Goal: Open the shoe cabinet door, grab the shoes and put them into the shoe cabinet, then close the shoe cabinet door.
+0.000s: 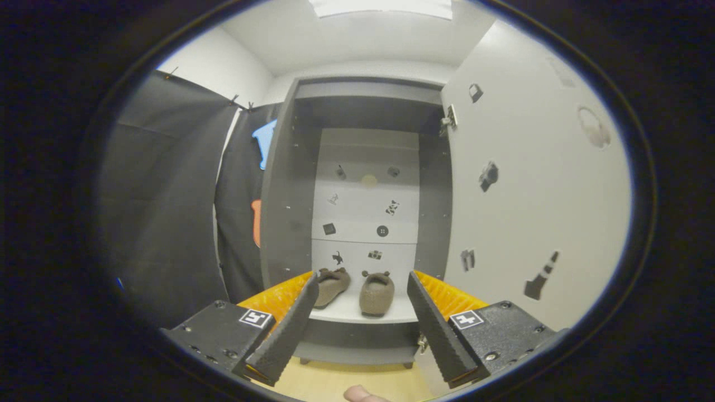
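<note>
Shoes beyond parted fingers

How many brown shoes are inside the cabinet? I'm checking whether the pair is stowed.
2: both brown fuzzy slippers sit side by side on the bottom shelf, one by the left finger, the other between the open tongs.
</note>
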`<action>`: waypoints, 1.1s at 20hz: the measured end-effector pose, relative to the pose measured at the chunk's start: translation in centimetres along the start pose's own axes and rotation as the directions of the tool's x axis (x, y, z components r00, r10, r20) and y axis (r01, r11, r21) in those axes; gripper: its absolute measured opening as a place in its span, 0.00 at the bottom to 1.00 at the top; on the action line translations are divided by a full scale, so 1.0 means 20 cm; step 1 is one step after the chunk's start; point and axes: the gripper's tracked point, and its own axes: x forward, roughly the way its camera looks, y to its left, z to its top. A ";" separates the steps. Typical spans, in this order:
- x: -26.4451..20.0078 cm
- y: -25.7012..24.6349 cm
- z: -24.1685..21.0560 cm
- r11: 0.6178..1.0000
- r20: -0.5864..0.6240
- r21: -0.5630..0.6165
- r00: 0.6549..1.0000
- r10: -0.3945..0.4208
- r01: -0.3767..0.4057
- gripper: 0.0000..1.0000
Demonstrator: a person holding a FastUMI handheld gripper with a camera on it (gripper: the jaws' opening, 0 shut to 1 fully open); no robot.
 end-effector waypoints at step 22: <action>-1.39 -1.50 0.14 0.977 0.117 0.071 0.971 -0.208 0.201 1.00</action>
